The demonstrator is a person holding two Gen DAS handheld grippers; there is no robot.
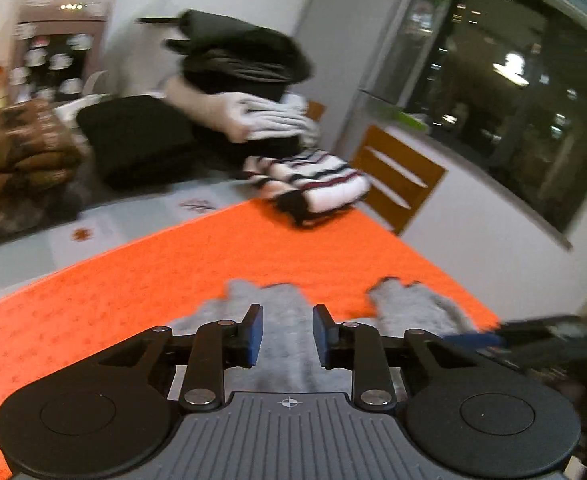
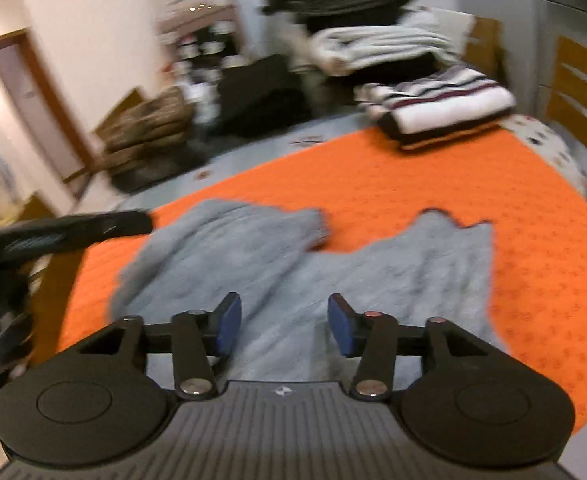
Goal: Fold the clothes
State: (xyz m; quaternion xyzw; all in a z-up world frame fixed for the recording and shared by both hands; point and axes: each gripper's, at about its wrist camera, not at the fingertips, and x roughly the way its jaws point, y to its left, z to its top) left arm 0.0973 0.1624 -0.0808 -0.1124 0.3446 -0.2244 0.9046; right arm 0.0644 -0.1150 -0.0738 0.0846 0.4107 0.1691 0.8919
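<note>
Jaws are seen parted and empty on both the left gripper [image 1: 286, 334] and right gripper [image 2: 284, 323] above the grey garment [image 2: 293, 276] spread on the orange cloth [image 2: 413, 176] covering the bench, no writing being legible.

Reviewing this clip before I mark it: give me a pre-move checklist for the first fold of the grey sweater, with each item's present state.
1. Left gripper open and empty: ok, blue pads apart, nothing between them.
2. Right gripper open and empty: ok, pads apart over the cloth.
3. Grey sweater lies spread on the orange mat: not ok, one sleeve is bunched across the body.
4. Bare mat beyond the sweater for folding: ok.
5. Folded striped sweater clear of the work area: ok, at the mat's far edge, apart from the grey one.
6. Near hem placement: cannot tell, hidden under the grippers.
</note>
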